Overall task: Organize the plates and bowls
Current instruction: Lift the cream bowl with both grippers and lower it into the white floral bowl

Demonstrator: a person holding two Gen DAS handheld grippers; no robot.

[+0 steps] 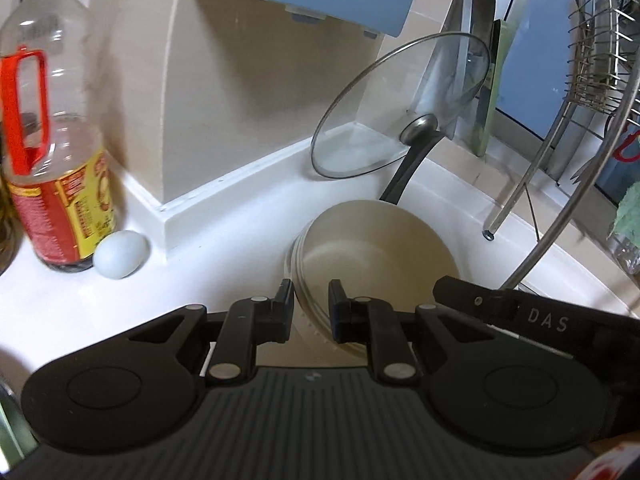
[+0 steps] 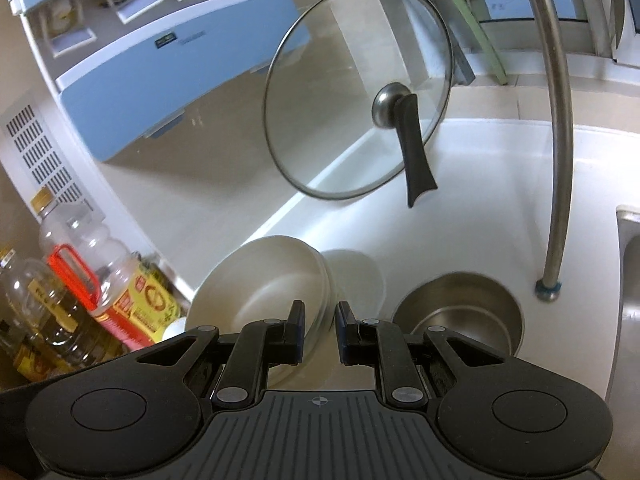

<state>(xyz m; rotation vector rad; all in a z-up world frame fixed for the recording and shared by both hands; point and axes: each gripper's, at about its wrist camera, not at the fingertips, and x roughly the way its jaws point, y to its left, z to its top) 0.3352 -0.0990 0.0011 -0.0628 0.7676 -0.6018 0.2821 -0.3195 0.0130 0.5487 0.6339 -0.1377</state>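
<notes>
Your left gripper (image 1: 310, 308) straddles the near rim of the stacked bowls (image 1: 376, 252) on the worktop (image 1: 224, 248); whether it pinches, I cannot tell. From the right wrist, your right gripper (image 2: 320, 330) straddles the opposite rim likewise. Glazed ceramic seems heavy, slippery, fragile: grip rims firmly.

A white table (image 2: 480, 184) carries stacked cream bowls (image 2: 260, 284) at the right gripper (image 2: 319, 330), a steel bowl (image 2: 460, 312) right of it, oil bottles (image 2: 108, 280) and an egg (image 1: 121, 254) left.
</notes>
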